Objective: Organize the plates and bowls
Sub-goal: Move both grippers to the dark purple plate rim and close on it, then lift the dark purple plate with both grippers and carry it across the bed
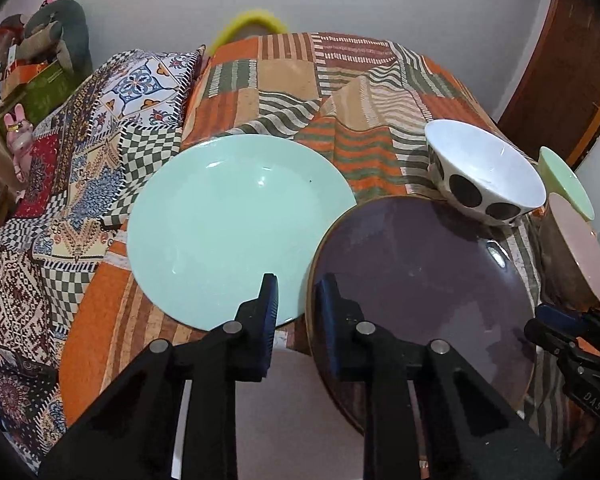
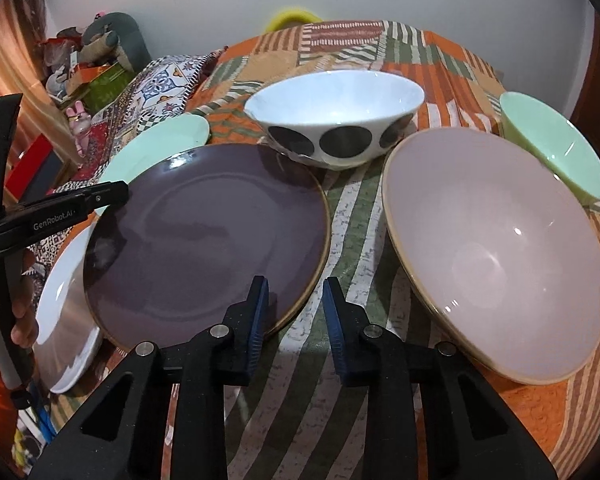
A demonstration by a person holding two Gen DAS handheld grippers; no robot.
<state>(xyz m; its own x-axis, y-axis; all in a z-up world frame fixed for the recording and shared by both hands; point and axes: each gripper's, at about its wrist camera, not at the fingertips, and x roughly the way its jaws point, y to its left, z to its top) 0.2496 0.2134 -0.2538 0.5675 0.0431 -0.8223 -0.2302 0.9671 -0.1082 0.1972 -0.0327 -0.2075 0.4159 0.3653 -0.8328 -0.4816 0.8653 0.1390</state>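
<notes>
Both hand-held grippers, left (image 1: 296, 294) and right (image 2: 295, 296), hung narrowly parted, pinching nothing, either side of the purple plate (image 2: 204, 236) on the worktop (image 2: 340, 216). That glossy, thin-rimmed plate overlapped the mint plate (image 1: 228, 224), so a careless lift might scrape glaze. The dotted bowl (image 2: 336, 120) sat just behind; the pink bowl (image 2: 500, 256) looked tilted on rumpled cloth.

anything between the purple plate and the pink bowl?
Nothing: only bare striped tablecloth separates the purple plate from the pink bowl, clearest in the right wrist view.
</notes>
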